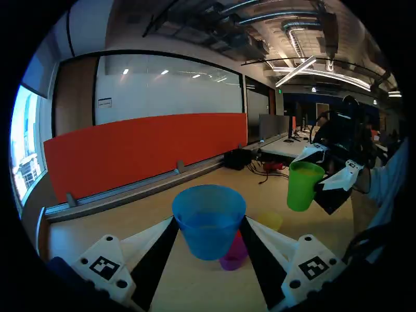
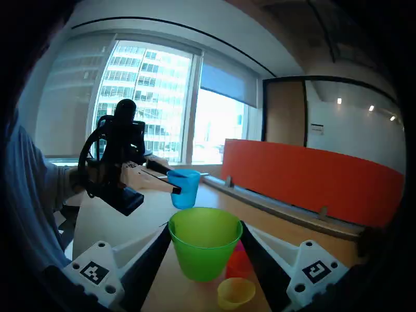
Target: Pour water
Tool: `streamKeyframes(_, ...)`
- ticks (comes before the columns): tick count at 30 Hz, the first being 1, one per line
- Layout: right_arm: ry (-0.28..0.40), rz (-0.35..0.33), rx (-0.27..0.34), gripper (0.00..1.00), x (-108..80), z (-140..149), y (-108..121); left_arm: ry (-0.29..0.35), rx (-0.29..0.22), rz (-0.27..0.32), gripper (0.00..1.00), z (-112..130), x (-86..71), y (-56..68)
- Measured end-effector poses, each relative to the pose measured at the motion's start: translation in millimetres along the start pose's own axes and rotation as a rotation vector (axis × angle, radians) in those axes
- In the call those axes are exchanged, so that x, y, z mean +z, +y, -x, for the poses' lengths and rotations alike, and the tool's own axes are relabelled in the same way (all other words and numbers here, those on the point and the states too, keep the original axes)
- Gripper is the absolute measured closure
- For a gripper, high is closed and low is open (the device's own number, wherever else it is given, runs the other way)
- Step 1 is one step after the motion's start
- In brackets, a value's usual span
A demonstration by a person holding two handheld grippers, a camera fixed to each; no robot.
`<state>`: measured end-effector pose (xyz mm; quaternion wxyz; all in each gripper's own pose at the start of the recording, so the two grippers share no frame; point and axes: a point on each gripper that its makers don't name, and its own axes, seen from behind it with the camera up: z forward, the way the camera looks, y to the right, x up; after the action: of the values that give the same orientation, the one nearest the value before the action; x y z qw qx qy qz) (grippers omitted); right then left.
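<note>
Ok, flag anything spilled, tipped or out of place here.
Nothing stands out. The left gripper holds the blue cup upright, the right gripper holds the green cup upright, and the table looks dry.

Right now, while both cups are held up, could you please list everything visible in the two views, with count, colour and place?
blue cup: one, blue, upright above the table, in the left tool
green cup: one, green, upright, in the right tool
yellow cup: one, yellow, standing on the table
purple cup: one, purple to pink, on the table, partly hidden behind the blue cup
table: one, light wood, under everything
partition panel: one, orange, along the table's far edge
window: large, bright, beyond the table
cables: several, black and red, far end of the table
sleeve: one, light blue, behind the left tool
left tool: one, white and black, gripping the blue cup
right tool: one, white and black, gripping the green cup
</note>
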<state>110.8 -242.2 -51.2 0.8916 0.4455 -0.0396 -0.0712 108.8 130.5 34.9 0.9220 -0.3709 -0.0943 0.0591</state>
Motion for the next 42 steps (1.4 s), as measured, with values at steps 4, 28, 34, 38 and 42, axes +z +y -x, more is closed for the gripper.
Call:
streamKeyframes(4,0.001,0.002,0.0,0.06,0.3,0.1,1.7,0.018,-0.002,0.009,0.18,-5.3,-1.4,2.7)
streamKeyframes(28,-0.002,-0.006,-0.003,0.06,3.2,-2.5,4.0,0.103,-0.016,0.037,0.17,-29.0,-6.7,18.3)
streamKeyframes(34,-0.002,-0.011,0.0,0.06,3.3,-1.2,4.4,0.102,-0.003,0.033,0.17,-30.3,-5.0,18.9)
streamKeyframes(38,-0.003,-0.014,0.0,0.06,4.8,0.9,3.9,0.112,0.018,0.03,0.17,-36.5,-5.5,20.1)
streamKeyframes(42,-0.004,-0.018,0.003,0.06,7.6,2.1,3.2,0.128,0.054,0.021,0.17,-44.6,-6.7,21.0)
